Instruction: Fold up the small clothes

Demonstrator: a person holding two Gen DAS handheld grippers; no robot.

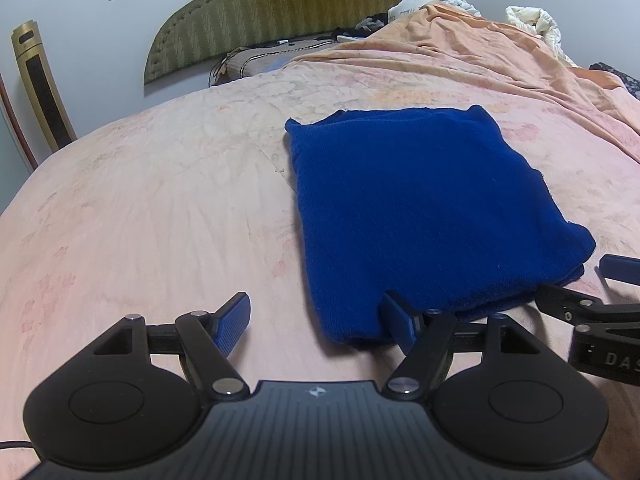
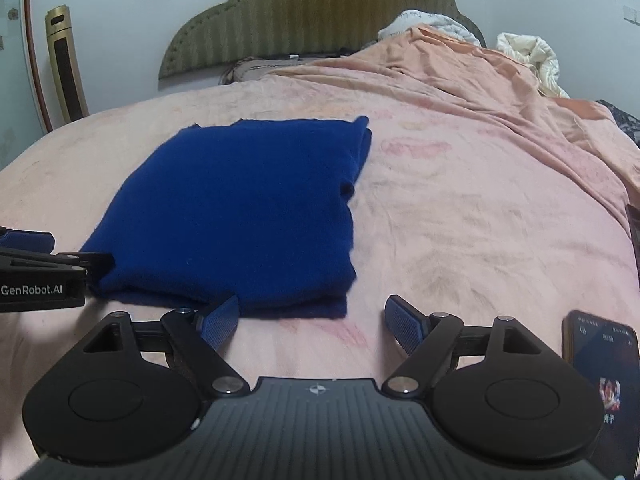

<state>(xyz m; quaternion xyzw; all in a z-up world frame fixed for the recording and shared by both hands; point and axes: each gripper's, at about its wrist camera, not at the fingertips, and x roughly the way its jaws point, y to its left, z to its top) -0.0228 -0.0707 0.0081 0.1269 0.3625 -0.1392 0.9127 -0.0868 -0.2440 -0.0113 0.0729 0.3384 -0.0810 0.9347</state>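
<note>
A folded blue garment (image 1: 432, 208) is lying flat on the pink bedsheet (image 1: 140, 208), stacked in several layers with its thick folded edge facing the two claws. The left gripper (image 1: 316, 322) is sitting with its jaws spread wide and holding nothing; its right finger is touching the near left corner of the garment, while its left finger is resting over bare sheet just beside the cloth. The right gripper (image 2: 312, 322) is likewise gaping open and empty, its left fingertip lying right at the garment's near edge (image 2: 224, 216) and its right finger over bare sheet, apart from the cloth. A phone (image 2: 600, 384) with a lit screen is lying on the sheet just to the right of the right gripper.
</note>
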